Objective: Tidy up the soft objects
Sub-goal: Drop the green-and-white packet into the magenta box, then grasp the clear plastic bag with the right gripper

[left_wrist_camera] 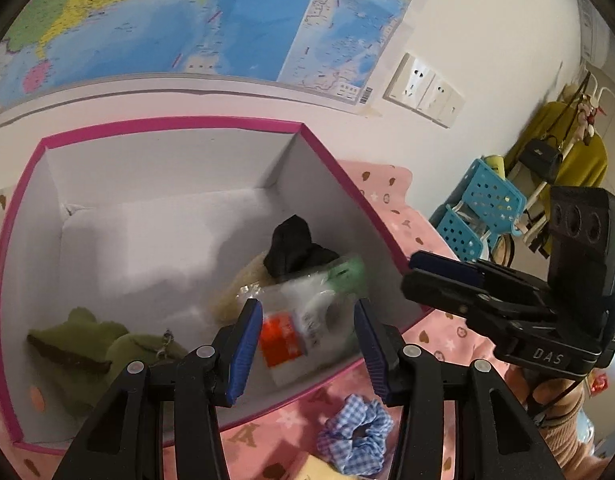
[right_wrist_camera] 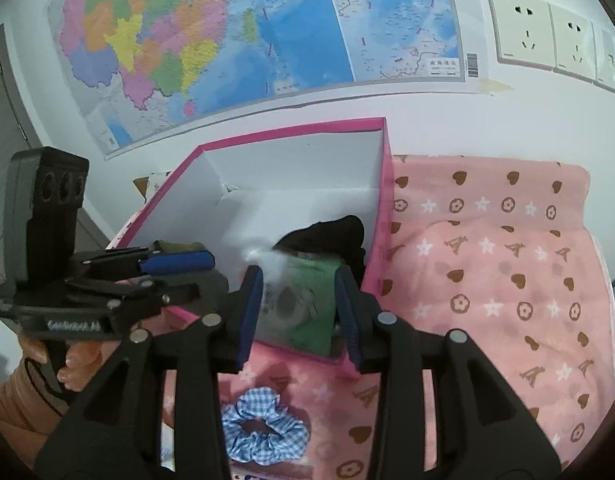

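A white box with a pink rim (left_wrist_camera: 167, 122) (right_wrist_camera: 291, 130) stands on the pink blanket. In its near right corner lies a clear packet (left_wrist_camera: 303, 332) (right_wrist_camera: 303, 304) with orange and green contents, blurred. My left gripper (left_wrist_camera: 307, 308) (right_wrist_camera: 205, 276) hovers open above it, its pads apart from it. My right gripper (right_wrist_camera: 298, 276) (left_wrist_camera: 413, 272) hangs open by the box's near corner, nothing between its fingers. Also in the box are a green plush (left_wrist_camera: 87, 344), a black cloth (left_wrist_camera: 295, 248) (right_wrist_camera: 331, 232) and a beige plush (left_wrist_camera: 235, 292). A blue gingham scrunchie (left_wrist_camera: 355, 440) (right_wrist_camera: 263, 424) lies outside, in front of the box.
The pink blanket (right_wrist_camera: 487, 280) with hearts and stars spreads to the right of the box. A wall with a map (right_wrist_camera: 227, 40) and sockets (right_wrist_camera: 523, 28) rises right behind the box. Blue baskets (left_wrist_camera: 483, 208) and a coat rack (left_wrist_camera: 563, 152) stand far right.
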The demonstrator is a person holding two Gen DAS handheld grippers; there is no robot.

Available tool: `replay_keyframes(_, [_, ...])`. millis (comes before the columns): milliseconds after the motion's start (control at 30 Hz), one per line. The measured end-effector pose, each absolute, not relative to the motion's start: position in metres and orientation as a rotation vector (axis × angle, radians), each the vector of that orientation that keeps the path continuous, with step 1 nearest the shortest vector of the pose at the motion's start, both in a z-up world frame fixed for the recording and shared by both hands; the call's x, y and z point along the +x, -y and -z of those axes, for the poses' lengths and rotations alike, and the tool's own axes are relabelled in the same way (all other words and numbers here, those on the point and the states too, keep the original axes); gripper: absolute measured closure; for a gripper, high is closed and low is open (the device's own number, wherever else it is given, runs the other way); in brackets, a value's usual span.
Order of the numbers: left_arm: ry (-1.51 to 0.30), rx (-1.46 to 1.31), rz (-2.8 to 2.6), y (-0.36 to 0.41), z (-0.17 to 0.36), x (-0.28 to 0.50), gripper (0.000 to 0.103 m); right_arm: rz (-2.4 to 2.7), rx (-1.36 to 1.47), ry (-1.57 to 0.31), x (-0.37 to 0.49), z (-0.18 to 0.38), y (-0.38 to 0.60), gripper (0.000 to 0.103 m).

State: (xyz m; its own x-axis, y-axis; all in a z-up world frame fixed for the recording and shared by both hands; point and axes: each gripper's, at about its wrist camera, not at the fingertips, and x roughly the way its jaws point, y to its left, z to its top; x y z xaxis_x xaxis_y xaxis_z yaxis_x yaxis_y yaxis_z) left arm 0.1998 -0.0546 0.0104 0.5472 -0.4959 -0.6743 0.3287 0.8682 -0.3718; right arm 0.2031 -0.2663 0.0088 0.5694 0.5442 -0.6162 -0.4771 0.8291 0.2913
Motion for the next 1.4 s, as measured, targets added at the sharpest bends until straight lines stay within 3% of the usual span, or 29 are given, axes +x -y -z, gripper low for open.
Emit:
replay_keyframes(700, [-0.743,-0.147,0.508,0.029,-0.029,0.102,0.046,-0.768,0.121,-0.735,0.126,-0.014,0.273,0.058])
replay_keyframes(1300, [-0.917,-0.206,0.538,0.029,0.034,0.060,0.046,-0.962,0.055,-1.091,0.037,0.077,0.244,0.058])
replay_keyframes(1400, [-0.924,-0.205,0.541,0.029,0.037,0.057,0.046,-0.928,0.086,-1.110,0.040,0.088,0.240,0.048])
